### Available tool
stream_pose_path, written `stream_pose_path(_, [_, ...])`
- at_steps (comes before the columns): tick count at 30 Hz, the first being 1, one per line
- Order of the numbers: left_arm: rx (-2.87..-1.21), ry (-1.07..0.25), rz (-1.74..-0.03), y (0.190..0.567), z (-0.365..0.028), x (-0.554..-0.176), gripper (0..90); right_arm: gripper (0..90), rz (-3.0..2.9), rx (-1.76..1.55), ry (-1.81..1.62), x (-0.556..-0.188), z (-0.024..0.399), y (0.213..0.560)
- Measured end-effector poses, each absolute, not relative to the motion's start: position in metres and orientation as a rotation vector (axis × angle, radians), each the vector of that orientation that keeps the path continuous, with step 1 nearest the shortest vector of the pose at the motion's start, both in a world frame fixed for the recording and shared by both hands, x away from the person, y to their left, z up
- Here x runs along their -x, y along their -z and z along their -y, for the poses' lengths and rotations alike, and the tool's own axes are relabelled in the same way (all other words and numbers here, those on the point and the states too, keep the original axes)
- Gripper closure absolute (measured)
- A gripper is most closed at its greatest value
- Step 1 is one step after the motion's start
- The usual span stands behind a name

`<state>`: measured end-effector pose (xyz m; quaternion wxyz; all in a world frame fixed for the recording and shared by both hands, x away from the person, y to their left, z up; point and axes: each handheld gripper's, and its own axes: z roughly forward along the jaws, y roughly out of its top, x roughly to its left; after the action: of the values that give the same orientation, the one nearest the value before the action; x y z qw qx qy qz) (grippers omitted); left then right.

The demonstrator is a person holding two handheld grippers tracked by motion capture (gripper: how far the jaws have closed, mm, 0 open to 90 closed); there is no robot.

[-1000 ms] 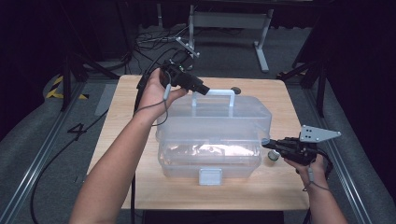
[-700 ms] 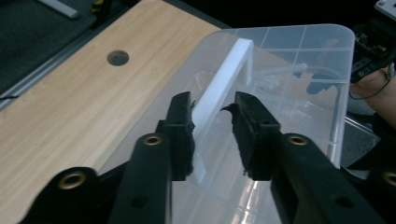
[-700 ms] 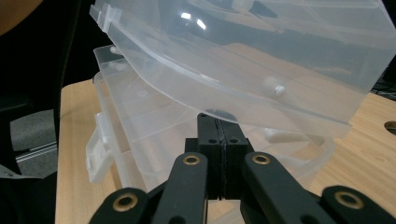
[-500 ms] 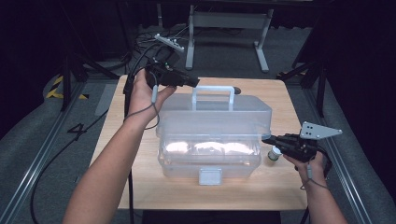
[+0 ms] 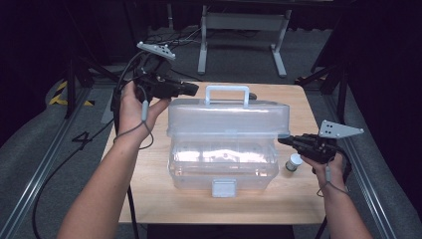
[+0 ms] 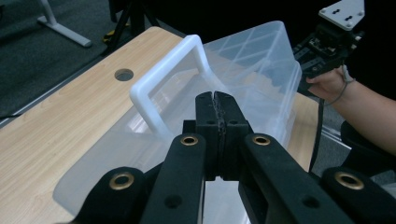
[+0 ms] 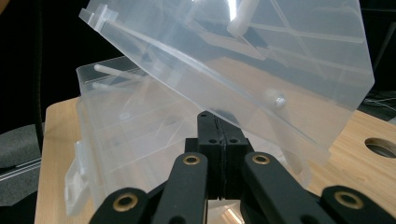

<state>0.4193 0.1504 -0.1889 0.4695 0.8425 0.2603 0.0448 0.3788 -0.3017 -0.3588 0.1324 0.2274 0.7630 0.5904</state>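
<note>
Leftward off the white handle (image 5: 227, 94) goes the left gripper (image 5: 191, 89), jaws just pressed together, empty; right gripper (image 5: 283, 141), jaws together, touches the clear plastic box's (image 5: 224, 159) raised lid (image 5: 228, 118) near the table's (image 5: 298, 194) right edge

My right gripper (image 7: 217, 122) has its two black jaws pressed flat together with nothing between them, the tips close under the raised edge of the clear plastic lid (image 7: 261, 60). The lid stands tilted open above the clear plastic storage box (image 7: 126, 140), whose front latch (image 7: 77, 186) shows at the left. The box sits on my wooden table (image 7: 355, 158), which has a round hole (image 7: 382, 146) at the right.
</note>
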Motion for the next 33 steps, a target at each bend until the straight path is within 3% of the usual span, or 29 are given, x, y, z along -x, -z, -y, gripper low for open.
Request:
stream_pose_path(15, [-2.022, -0.143, -0.626, 0.196, -0.177, -0.375, 89.3, 90.0, -2.134, -0.718, -1.726, -0.391, 0.298, 0.349])
stream_pose_path(33, [-1.937, -0.16, -0.607, 0.248, -0.177, -0.348, 88.2, 90.0, -2.082, -0.836, -1.709, -0.398, 0.288, 0.341])
